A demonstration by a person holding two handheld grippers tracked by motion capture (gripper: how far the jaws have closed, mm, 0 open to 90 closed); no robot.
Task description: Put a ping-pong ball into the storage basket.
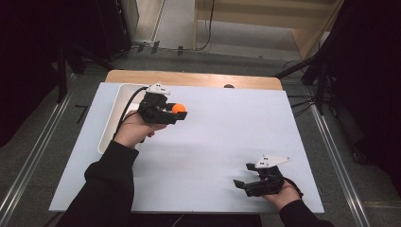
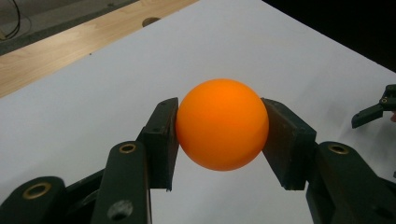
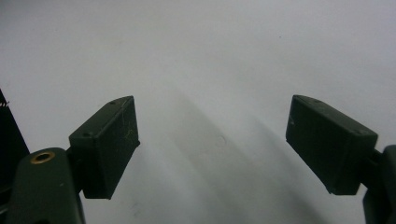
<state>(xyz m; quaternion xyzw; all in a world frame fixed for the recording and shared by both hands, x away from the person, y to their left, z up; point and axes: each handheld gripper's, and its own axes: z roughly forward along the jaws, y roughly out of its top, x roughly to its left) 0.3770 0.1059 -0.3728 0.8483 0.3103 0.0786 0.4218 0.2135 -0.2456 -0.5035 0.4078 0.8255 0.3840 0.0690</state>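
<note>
Left tongs are clenched on the orange ball, lifted above the white tabletop at about ten o'clock, beside the white tray. Right tongs, released and empty, rest at five o'clock, well apart. Smooth, matte and round, the ball has no long axis.

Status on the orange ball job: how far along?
Done: the left gripper has the small orange ball clamped between its jaws, lifted beside the white rectangular tray. In hand: carrying it above the white table sheet. Left: setting it down; where it should go isn't evident. The right gripper rests open near the sheet's front edge, holding nothing.
</note>
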